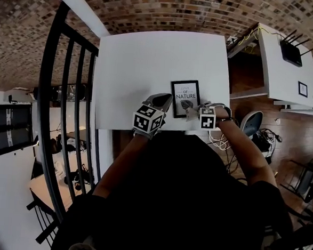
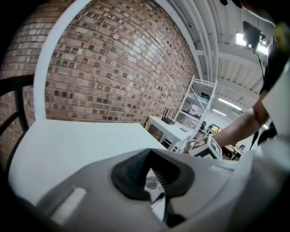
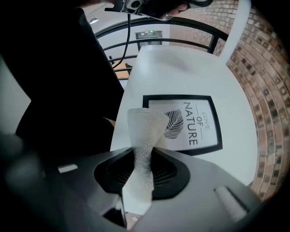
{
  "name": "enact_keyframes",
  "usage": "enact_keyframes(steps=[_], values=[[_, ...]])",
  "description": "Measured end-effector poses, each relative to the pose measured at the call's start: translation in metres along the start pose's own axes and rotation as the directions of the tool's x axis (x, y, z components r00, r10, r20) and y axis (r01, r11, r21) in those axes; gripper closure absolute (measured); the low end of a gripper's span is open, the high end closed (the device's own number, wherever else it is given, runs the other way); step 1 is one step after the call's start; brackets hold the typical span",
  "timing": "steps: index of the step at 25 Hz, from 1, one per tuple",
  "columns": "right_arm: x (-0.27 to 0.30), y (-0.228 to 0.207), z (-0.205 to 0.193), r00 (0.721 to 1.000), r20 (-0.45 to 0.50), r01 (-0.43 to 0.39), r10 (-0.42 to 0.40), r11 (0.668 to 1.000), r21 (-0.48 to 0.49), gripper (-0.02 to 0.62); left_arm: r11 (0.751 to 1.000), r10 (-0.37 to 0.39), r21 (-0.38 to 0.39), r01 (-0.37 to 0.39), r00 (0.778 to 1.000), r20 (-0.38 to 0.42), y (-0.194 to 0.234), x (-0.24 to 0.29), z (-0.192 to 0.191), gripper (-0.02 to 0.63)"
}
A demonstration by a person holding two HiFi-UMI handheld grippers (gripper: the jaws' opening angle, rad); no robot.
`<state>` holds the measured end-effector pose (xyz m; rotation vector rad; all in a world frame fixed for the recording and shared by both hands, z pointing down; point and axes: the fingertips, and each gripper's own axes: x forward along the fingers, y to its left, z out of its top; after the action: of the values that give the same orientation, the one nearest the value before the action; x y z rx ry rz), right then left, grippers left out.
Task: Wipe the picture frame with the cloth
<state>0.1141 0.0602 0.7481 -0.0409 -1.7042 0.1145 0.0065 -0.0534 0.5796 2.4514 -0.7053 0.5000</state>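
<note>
1 black picture frame (image 1: 184, 98), leaf print (image 3: 174, 123), right claw (image 3: 142, 156) pinching cloth (image 3: 144, 129)

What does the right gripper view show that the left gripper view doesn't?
Only the right gripper view: the cloth pinched in the right hand-held gripper, the whole picture frame lying flat with its leaf print and lettering, and a black railing.

Only the left gripper view: the brick wall, a white shelving rack and a side table.

Both: the white table. The left view also catches the frame, but only as a sliver of leaf print beneath the left hand-held gripper.
</note>
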Motion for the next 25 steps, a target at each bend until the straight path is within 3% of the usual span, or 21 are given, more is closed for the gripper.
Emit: enact_keyframes(steps=[3, 5, 6, 8, 11, 14, 17, 21, 23, 25], values=[[-0.011, 0.001, -0.012, 0.999, 0.05, 0.011, -0.014, 0.998, 0.067, 0.5, 1.0, -0.025, 0.017, 0.024, 0.998, 0.062, -0.007, -0.003, 0.012, 0.606], [-0.033, -0.006, -0.004, 0.979, 0.196, 0.015, -0.053, 0.981, 0.194, 0.5, 0.998, -0.05, 0.043, 0.044, 0.99, 0.129, -0.014, -0.008, 0.029, 0.606], [-0.049, -0.015, 0.005, 0.951, 0.292, 0.018, -0.101, 0.962, 0.274, 0.5, 0.997, -0.057, 0.06, 0.048, 0.986, 0.158, -0.015, -0.011, 0.039, 0.606], [-0.088, -0.038, 0.027, 0.853, 0.461, 0.043, -0.245, 0.913, 0.405, 0.5, 0.995, -0.061, 0.092, 0.043, 0.977, 0.203, -0.016, -0.019, 0.055, 0.606], [-0.147, -0.063, 0.049, 0.681, 0.588, 0.112, -0.436, 0.856, 0.504, 0.5, 0.992, -0.07, 0.124, 0.038, 0.961, 0.268, -0.019, -0.034, 0.075, 0.606], [-0.203, -0.075, 0.064, 0.519, 0.654, 0.138, -0.551, 0.809, 0.572, 0.5, 0.987, -0.082, 0.161, 0.031, 0.943, 0.323, -0.026, -0.05, 0.096, 0.606], [-0.26, -0.084, 0.078, 0.36, 0.701, 0.145, -0.615, 0.78, 0.609, 0.5, 0.98, -0.095, 0.195, 0.027, 0.931, 0.352, -0.036, -0.06, 0.113, 0.606], [-0.309, -0.087, 0.084, 0.214, 0.732, 0.131, -0.647, 0.761, 0.635, 0.5, 0.972, -0.118, 0.235, 0.03, 0.921, 0.372, -0.053, -0.068, 0.126, 0.606], [-0.324, -0.086, 0.084, 0.166, 0.742, 0.12, -0.65, 0.76, 0.639, 0.5, 0.968, -0.131, 0.248, 0.034, 0.914, 0.384, -0.061, -0.072, 0.132, 0.606], [-0.333, -0.084, 0.084, 0.136, 0.75, 0.111, -0.647, 0.762, 0.637, 0.502, 0.964, -0.142, 0.263, 0.038, 0.91, 0.389, -0.066, -0.075, 0.136, 0.606]])
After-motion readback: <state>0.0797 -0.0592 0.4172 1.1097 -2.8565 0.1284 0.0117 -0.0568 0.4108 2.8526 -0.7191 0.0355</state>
